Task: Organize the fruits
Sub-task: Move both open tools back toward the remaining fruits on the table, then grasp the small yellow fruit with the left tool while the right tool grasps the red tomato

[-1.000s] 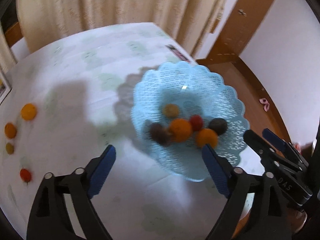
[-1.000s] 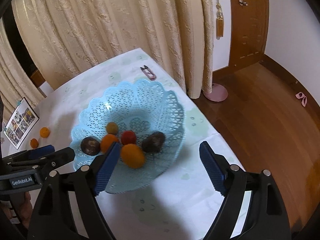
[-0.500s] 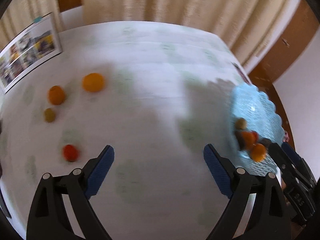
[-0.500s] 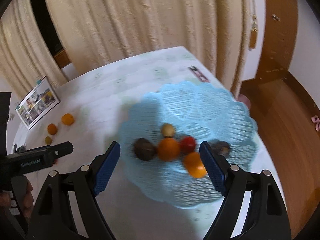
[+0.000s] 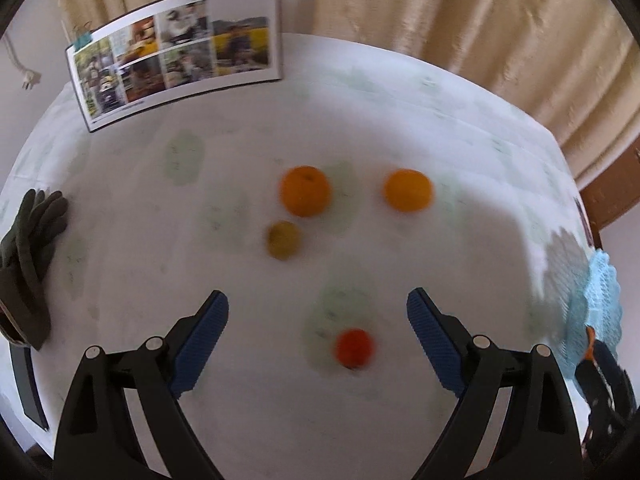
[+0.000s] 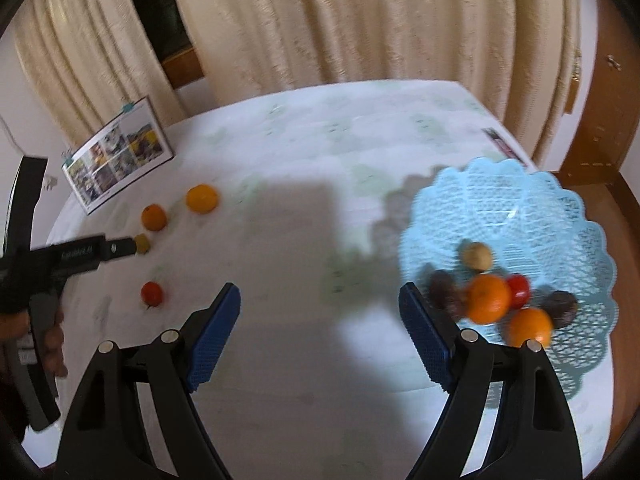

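Now well off the basket with the left gripper and over the loose fruit instead. A second ago looked straight down into the basket; half a second ago had it sliding to the right edge; at present shows only a sliver of blue rim there. Jaws spread wide, nothing between the pads, nothing touched.

Ahead of those pads: a red fruit nearest, lying on the table between the two fingers in the view, though not yet down at its level, by the look of it. Farther off, a small greenish fruit, then two oranges side by side. All four apart from each other, all blurred by the sweep. Beyond them a photo sheet propped upright, and dark gloves at the left edge.

Also swung leftward with the right gripper: earlier centred on the basket, now with it off to the right and bare cloth between the fingers. Released too, empty. Six fruits already in the basket, among them two oranges, a red one and two dark ones.

So, likely: drop-off finished, next pick under way. Four fruits left outside. Probably the red one next, being closest to the left pads. Round and small, so liable to roll if nudged from one side only.
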Motion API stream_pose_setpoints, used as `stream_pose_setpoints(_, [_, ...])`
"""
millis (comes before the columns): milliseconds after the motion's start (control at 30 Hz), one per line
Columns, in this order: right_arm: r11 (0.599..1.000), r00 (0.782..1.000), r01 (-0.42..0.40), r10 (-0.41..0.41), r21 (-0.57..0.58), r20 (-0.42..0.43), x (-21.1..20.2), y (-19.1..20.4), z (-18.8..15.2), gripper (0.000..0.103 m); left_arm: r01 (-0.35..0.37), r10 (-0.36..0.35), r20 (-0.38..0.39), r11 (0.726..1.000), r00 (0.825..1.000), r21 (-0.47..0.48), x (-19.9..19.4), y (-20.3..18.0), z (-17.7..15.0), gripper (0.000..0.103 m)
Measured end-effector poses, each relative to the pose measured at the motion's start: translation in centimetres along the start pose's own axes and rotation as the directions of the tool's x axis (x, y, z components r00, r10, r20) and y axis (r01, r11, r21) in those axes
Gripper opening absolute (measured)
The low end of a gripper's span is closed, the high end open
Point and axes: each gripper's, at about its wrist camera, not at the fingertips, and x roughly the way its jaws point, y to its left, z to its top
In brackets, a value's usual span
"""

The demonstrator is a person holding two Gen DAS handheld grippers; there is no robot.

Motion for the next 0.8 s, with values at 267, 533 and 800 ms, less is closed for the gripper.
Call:
stream_pose_setpoints(267, [1.000, 0.999, -0.014, 0.012, -0.027, -0.046, 1.9, 3.3, -0.5, 0.083, 0.029, -0.028, -0.028, 0.999, 0.999, 0.037, 2.0, 2.5, 1.7, 0.072])
stream_pose_setpoints(533, [0.999, 0.997, -0.002, -0.001, -0.032, -0.075, 3.1, 4.8, -0.8, 0.083, 0.068, -0.063, -0.072, 0.995, 0.995, 0.074, 4.8, 2.6, 2.7, 0.047])
stream_pose_setpoints(800, [0.999, 0.995, -0.011, 0.006, -0.051, -0.099, 4.5, 6.6, -0.9, 0.083, 0.071, -0.062, -0.076, 0.989, 0.995, 0.127, 5.8, 2.3, 2.3, 0.025])
